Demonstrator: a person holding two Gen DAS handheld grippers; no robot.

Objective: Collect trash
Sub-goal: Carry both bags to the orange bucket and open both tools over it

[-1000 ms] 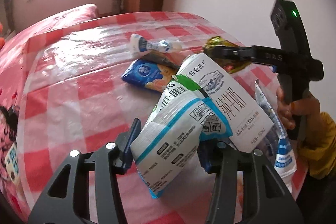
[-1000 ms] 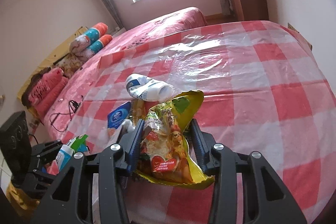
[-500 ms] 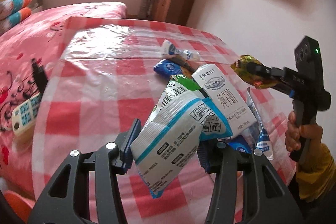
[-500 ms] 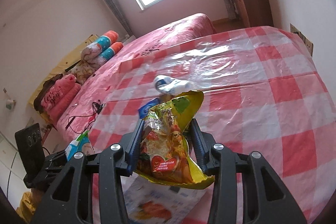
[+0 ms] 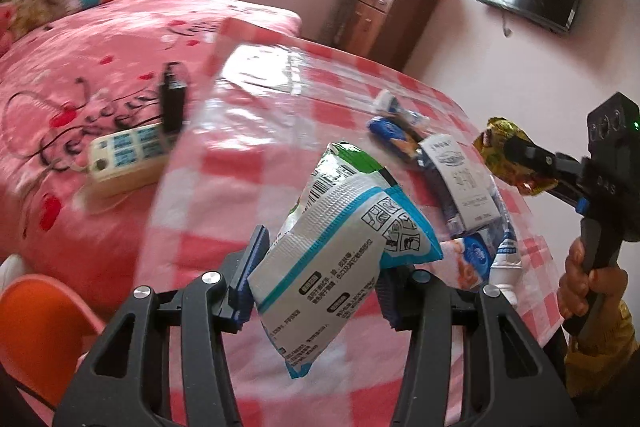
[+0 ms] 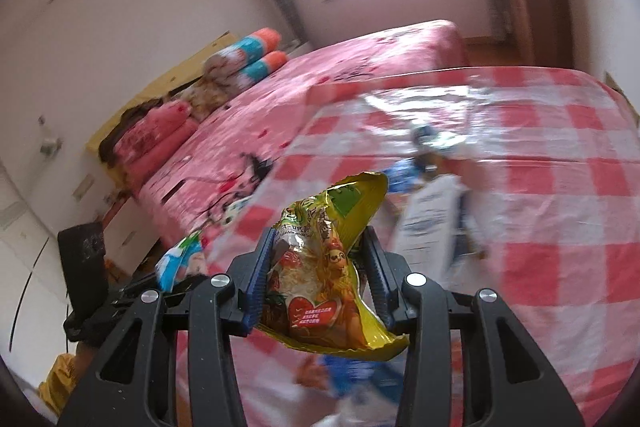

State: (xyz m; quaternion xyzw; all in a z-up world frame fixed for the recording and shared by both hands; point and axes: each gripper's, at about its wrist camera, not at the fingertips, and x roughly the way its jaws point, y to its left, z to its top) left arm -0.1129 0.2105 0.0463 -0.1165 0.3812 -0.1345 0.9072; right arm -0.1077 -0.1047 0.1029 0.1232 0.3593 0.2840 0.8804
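Left claw point(image 5: 320, 279): clamped on white-and-blue foil snack packet point(image 5: 340, 267), long axis slanting up-left, above the red-checked counter point(image 5: 248, 163). Right claw point(image 6: 316, 283): clamped on crumpled yellow noodle wrapper point(image 6: 328, 267). Remaining white milk carton point(image 5: 464, 183) lies between both, likely nearer the right.

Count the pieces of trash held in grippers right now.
2. A white and blue packet is clamped in the left gripper; a yellow snack bag in the right gripper. More wrappers lie on the checked table.
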